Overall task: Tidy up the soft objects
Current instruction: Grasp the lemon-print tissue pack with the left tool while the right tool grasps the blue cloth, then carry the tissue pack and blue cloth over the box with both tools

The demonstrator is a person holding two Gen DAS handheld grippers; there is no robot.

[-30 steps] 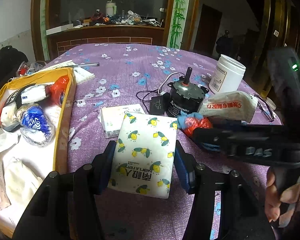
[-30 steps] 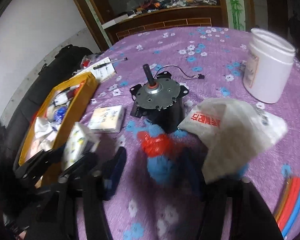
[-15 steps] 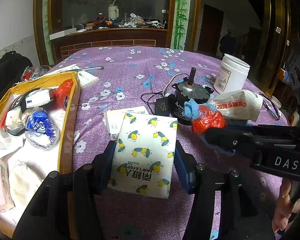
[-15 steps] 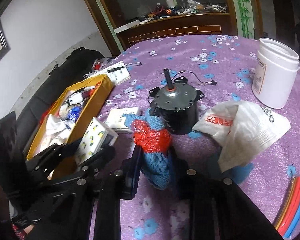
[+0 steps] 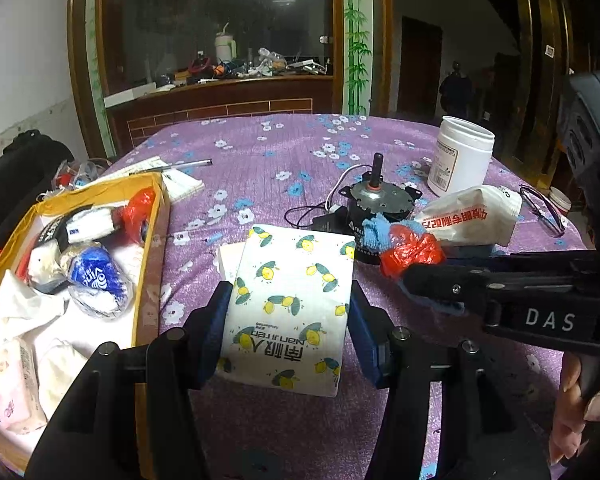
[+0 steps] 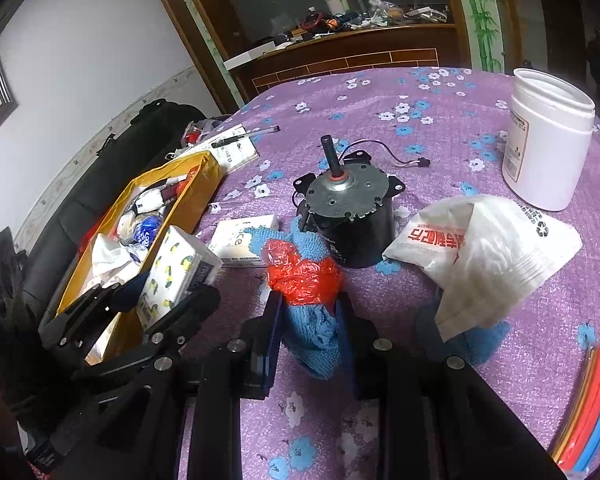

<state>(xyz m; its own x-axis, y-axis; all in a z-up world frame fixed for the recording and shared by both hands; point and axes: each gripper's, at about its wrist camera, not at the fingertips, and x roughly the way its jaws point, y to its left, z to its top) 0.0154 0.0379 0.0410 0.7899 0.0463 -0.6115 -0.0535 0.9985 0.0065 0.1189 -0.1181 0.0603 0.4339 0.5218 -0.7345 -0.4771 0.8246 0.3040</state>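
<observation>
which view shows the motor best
The right wrist view: the motor sits near the middle, with its shaft, metal top plate, black body and wire all showing, and only a blue cloth covering its lower left. In the left wrist view it is smaller and farther off, its lower body partly hidden by cloth.

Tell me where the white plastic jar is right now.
The white plastic jar stands upright at the far right of the purple tablecloth in the right wrist view, just beyond the white printed bag and right of the black motor.
</observation>
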